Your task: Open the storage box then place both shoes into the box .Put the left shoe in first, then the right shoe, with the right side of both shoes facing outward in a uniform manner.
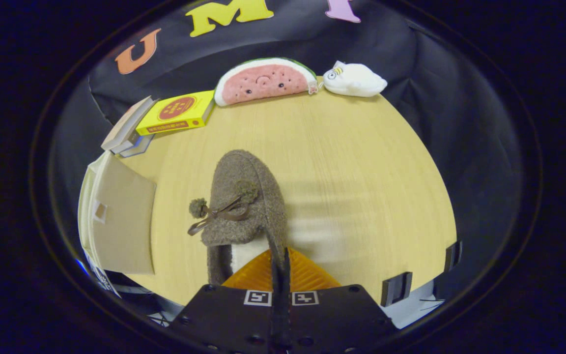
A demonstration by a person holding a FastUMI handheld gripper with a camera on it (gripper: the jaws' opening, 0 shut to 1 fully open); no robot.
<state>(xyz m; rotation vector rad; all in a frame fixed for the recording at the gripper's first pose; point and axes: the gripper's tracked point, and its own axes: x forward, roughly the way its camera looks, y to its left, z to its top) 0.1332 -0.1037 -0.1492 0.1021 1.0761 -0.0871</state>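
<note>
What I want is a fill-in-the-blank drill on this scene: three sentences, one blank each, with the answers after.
1. The gripper is shut on the rim of a fuzzy brown ____.
2. Between the yellow book and the white plush toy lies a plush ____ slice.
3. The lace on the shoe ends in fuzzy ____.
Answers: shoe; watermelon; pom-poms.

Gripper (281, 268): one unit, hand-held, pointing forward and somewhat downward. Fingers (307, 275): two, drawn together with almost no gap between them, both pressing on the rim wall of a fuzzy slipper (246, 196). Body: flat plate below the fingers, carrying two square markers.
</note>
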